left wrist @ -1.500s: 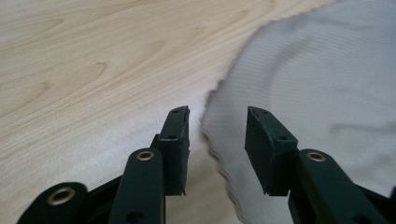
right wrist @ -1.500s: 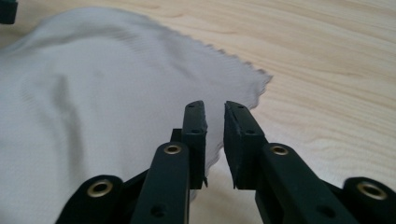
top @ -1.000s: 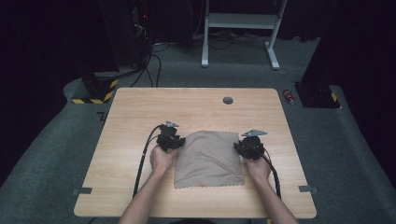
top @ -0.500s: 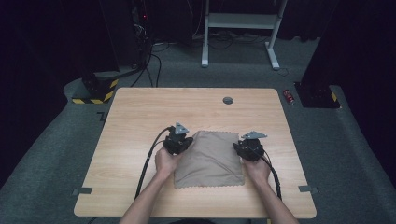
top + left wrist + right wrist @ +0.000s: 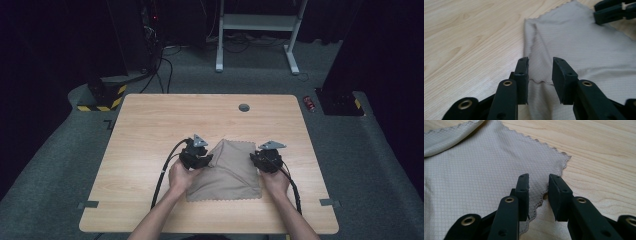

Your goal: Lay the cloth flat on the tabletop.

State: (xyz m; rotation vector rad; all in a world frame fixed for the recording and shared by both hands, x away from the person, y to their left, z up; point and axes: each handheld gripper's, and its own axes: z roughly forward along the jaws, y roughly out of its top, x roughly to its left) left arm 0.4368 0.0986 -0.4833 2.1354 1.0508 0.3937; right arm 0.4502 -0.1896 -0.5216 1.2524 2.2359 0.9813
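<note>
1. Beige cloth [image 5: 227, 172], thin, with a fine grid weave and scalloped edges.
2. Lies on the near half of the wooden table [image 5: 150, 130], mostly flat.
3. Far left corner folded over onto the middle, giving a slanted left edge.

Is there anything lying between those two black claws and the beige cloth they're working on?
Nothing visible. The left gripper hangs right over the beige scalloped-edge cloth, its fingers apart after opening, cloth beneath the gap. The right gripper straddles the cloth's right edge. Only bare wooden table surrounds it.
</note>
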